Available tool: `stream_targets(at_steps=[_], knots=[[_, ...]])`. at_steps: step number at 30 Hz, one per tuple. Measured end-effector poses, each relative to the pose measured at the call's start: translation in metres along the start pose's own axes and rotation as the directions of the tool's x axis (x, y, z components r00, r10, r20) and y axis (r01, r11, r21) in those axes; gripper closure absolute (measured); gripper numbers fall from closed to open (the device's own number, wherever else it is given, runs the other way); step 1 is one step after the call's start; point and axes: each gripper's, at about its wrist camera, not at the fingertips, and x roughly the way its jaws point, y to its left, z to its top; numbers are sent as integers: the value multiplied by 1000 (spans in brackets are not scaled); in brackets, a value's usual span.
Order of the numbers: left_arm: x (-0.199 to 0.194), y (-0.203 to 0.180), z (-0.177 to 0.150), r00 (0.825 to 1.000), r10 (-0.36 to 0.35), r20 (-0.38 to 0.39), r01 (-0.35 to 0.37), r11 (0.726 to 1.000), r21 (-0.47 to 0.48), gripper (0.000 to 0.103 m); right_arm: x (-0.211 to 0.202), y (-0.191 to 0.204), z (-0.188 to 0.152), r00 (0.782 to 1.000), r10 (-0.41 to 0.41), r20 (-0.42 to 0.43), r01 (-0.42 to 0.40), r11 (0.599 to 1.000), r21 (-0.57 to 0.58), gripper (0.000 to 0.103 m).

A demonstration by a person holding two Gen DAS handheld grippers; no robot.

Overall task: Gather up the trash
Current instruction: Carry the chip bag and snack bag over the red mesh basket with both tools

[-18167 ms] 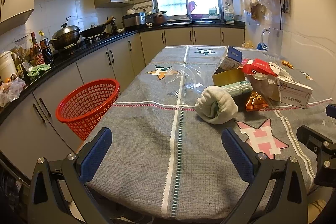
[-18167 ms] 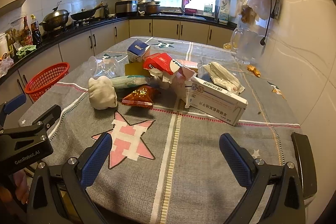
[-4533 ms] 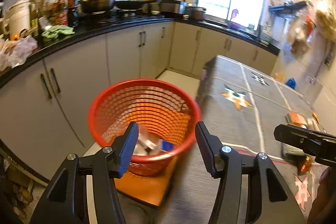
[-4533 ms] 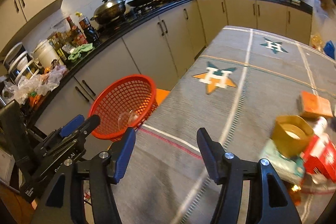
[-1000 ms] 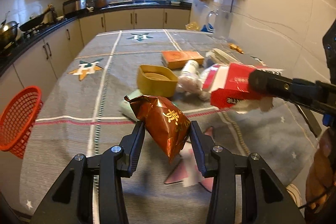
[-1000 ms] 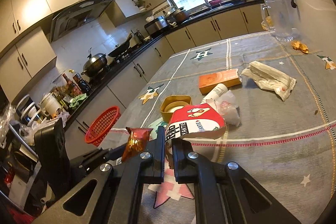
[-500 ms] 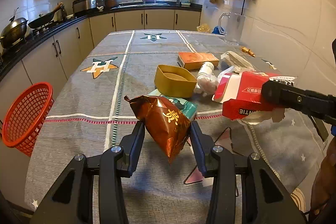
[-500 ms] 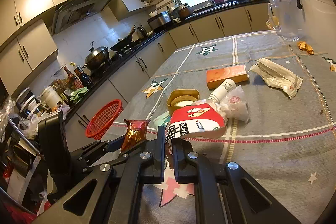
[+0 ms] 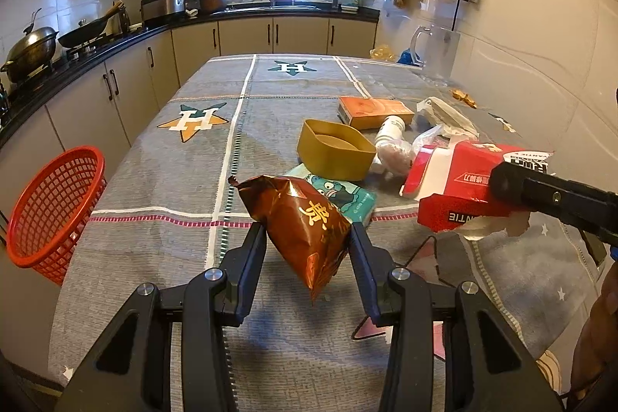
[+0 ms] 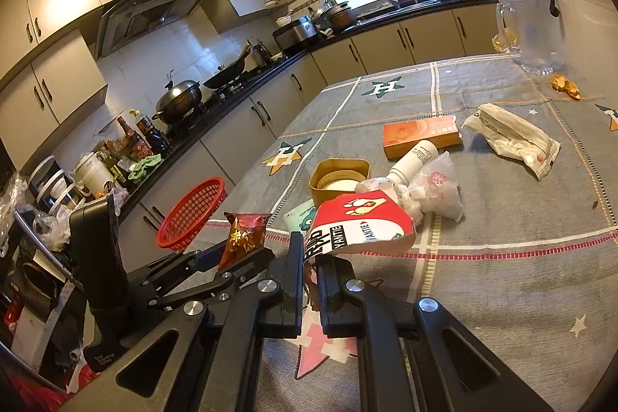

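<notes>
- Trash: brown snack bag (image 9: 305,219) was clamped between the pads of the left gripper (image 9: 307,238), jaws partly closed on its sides, bag raised clear of the table (image 9: 162,180).
- Red-and-white carton (image 10: 357,224) was pinched at its torn edge by the right gripper (image 10: 309,259), jaws all but fully closed, carton also off the table.
- Landmark for positions: yellow tub (image 9: 334,153) on the grey star-patterned tablecloth.
- Teal tissue pack (image 9: 340,194) lay touching the tub on its near side, partly under it.
- White bottle (image 9: 390,128) lay on its side just beside the tub, away from the basket side; crumpled clear plastic bag (image 10: 432,192) lay against that bottle.
- Orange box (image 9: 372,111) lay flat just beyond the tub.
- White crumpled bag (image 10: 513,138) lay farther from the tub, toward the wall, apart from the pile.
- Red mesh basket (image 9: 54,207) sat below the table's edge on the cabinet side, well apart from the tub. Contents could not be made out.
- Clear jug (image 10: 535,33) stood at the table's far end by the wall, well beyond the tub.
- In the right wrist view the held snack bag appeared on the basket side of the carton; the two did not touch.
</notes>
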Motion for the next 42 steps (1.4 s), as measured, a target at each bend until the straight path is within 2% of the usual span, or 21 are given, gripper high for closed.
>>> stream_targets(at_steps=[28, 42], knots=[[-3, 20, 0, 1000, 22, 6, -22, 999, -47, 61, 13, 16, 1, 999, 20, -31, -21, 999, -40, 96], [-5, 43, 0, 999, 48, 13, -47, 995, -91, 61, 29, 33, 5, 998, 38, -55, -42, 997, -69, 96]])
